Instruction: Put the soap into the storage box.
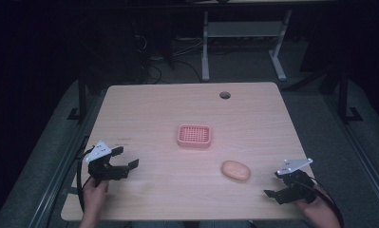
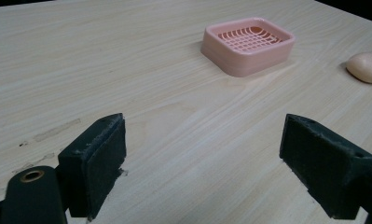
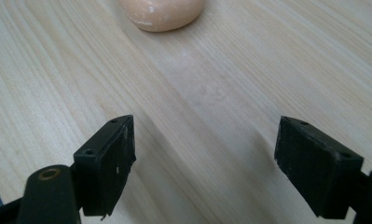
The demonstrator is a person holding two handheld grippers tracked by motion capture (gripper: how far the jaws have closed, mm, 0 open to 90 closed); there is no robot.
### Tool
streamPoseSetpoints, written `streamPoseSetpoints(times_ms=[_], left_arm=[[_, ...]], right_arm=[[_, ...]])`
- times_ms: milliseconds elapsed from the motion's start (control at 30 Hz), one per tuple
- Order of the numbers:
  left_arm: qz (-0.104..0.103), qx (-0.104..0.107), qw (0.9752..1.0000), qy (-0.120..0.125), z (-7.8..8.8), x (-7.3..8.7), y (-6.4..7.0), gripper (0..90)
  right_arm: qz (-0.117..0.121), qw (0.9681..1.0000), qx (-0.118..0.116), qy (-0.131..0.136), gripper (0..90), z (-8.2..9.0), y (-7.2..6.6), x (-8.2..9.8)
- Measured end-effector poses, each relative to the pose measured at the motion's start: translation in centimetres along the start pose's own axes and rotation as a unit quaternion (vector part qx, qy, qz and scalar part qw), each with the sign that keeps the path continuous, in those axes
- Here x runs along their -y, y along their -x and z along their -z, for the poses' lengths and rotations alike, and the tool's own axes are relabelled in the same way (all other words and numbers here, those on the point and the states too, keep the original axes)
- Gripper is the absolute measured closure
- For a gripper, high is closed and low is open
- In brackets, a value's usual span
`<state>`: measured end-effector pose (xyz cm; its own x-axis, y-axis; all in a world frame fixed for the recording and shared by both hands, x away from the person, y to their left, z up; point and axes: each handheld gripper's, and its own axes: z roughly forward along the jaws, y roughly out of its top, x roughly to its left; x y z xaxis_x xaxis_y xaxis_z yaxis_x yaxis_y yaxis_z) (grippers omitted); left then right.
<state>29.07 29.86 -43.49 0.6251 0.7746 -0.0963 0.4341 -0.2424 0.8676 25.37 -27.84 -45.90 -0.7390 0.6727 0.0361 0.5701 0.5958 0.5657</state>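
Down at the bottom left of the high view, the left gripper [image 1: 123, 160] sits low over the table [image 1: 144, 109] with its jaws spread wide and nothing between them, well apart from the pink soap dish [image 1: 194, 136] lying empty at centre frame. Moving right, the soap bar [image 1: 235, 170] rests on bare wood just right of centre, below the dish and apart from it, and the right gripper [image 1: 272, 184] at bottom right points at it, jaws wide and empty. Nothing looks gripped yet, so grasping the soap and setting it in the dish seem still to come.
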Motion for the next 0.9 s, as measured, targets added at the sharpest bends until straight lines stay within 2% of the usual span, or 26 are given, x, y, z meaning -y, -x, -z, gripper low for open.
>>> streamPoseSetpoints(times_ms=[333,900], left_arm=[[-0.001,0.0,1.0,0.002,0.1,0.0,-0.1,14.3],[0.001,0.0,1.0,0.002,0.0,0.0,-0.1,14.2]], right_arm=[[0.003,0.9999,-0.006,-0.013,17.0,-0.2,-0.1,-1.1],[0.035,0.999,-0.012,-0.026,15.7,-0.4,-0.5,-3.9]])
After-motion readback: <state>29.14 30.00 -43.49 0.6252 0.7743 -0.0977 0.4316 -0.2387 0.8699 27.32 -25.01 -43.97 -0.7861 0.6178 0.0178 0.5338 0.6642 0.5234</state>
